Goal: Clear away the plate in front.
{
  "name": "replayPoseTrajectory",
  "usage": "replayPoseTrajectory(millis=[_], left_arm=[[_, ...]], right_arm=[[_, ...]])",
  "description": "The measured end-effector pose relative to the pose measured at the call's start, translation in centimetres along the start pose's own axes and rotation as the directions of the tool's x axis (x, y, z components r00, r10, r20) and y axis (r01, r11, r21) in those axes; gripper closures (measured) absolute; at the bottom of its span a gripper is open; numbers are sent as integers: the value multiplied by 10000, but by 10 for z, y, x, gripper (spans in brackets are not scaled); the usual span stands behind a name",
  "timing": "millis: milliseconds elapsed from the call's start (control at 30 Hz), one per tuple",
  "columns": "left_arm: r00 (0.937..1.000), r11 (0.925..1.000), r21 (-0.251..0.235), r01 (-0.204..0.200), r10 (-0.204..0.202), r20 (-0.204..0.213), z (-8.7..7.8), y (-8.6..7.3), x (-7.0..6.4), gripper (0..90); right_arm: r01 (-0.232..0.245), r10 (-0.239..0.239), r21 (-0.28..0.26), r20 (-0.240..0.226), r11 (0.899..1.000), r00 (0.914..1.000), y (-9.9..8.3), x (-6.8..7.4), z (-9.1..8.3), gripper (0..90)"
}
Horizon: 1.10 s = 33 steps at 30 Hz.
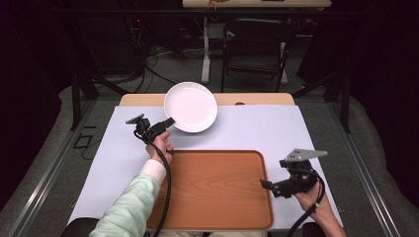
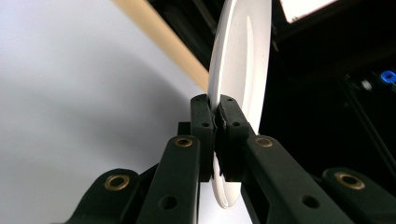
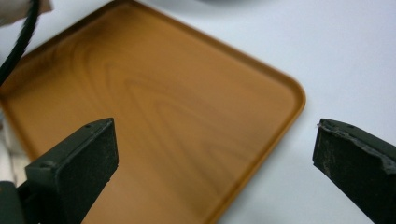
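Your left gripper [image 1: 168, 122] jaws pinch the white plate's [image 1: 191, 105] rim, holding it above the worktop [image 1: 247, 128]; your right gripper [image 1: 267, 184] jaws stand spread beside the wooden tray [image 1: 217, 187].

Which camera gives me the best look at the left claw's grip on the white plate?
The left gripper view: the left claw is shut on the white plate rim, seen edge-on. The high view shows the whole plate, but the grip is small. The right gripper view faces the wooden tray.

One white plate [image 1: 190, 106], one wooden tray [image 1: 217, 187], two tools.
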<state>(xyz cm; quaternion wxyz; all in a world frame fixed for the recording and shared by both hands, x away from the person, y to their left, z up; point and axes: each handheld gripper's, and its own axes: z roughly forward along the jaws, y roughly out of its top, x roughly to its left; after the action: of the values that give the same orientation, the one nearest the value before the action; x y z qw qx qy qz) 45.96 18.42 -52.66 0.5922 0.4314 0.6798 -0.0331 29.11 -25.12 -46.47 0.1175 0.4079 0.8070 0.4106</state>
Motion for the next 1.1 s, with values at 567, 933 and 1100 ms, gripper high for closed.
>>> replayPoseTrajectory(millis=[567, 933, 1100], left_arm=[[9599, 9678, 1490, -2029, 1665, 2254, -22, -24, -49, 873], [9262, 9369, 1976, -2882, 2204, 3058, -23, -44, -51, 871], [9123, 9162, 2056, -3439, 2742, 3041, -26, -42, -46, 870]], right_arm=[[-1782, 1763, -216, -720, 9837, 9817, 80, -44, 101, 196], [-3114, 2994, -641, -1499, 9481, 9423, 84, -57, 111, 451], [-3144, 2951, -819, -1884, 9457, 9367, 82, -54, 108, 538]])
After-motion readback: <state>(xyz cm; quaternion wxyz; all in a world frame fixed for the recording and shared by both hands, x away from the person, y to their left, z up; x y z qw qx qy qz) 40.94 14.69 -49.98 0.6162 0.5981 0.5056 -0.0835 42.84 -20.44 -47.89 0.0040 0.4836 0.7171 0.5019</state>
